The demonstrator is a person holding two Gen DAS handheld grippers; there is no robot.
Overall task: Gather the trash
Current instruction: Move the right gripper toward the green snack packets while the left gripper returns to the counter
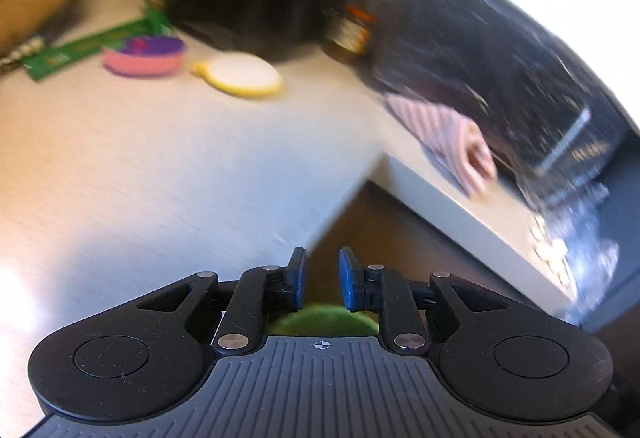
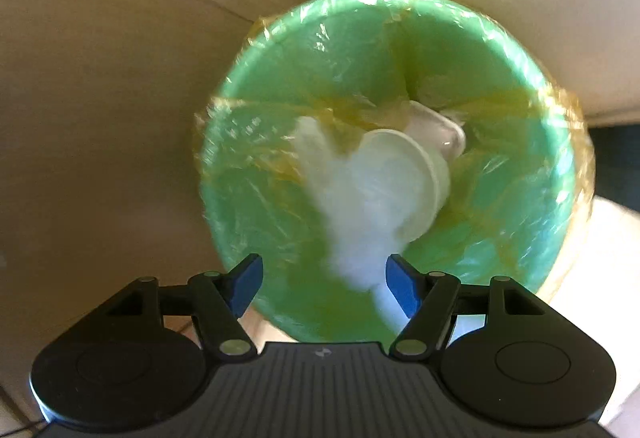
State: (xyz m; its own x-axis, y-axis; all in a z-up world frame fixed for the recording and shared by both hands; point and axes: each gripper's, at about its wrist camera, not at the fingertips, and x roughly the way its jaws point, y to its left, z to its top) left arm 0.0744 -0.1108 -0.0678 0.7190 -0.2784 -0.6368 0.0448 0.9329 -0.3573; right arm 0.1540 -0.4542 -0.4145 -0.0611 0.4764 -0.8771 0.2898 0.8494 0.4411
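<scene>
The right tongs [image 2: 324, 288] point down into a green bin [image 2: 520, 85], whose round mouth faces up at them and fills the view ahead. The bin is smooth plastic, lined with a thin, crinkled, yellowish clear bag [image 2: 576, 125] that folds over the rim and glints in the light. Inside lie a white plastic cup [image 2: 416, 173] on its side, mouth turned toward the tongs' left, and behind it a clear, rounded plastic container [image 2: 444, 133]. A soft white crumpled mass, a tissue [image 2: 352, 222] by its look though blurred, stretches from the cup toward the tongs, its long axis running roughly along them, its near end just beside the right blue pad. The jaws stand wide apart with nothing clamped; whether the pad touches the tissue cannot be told.

The left tongs [image 1: 323, 278] are held level over the corner of a pale bench [image 1: 140, 165], their blue pads a narrow gap apart and holding nothing. Ahead to their left on the bench lie a green wrapper [image 1: 88, 45], long axis slanting away to the right, a pink and purple dish [image 1: 146, 55] and a flat round yellow-rimmed white lid [image 1: 240, 73]. Ahead to their right sits a striped pink cloth [image 1: 440, 133]. A green curve of the bin shows beneath the jaws.
</scene>
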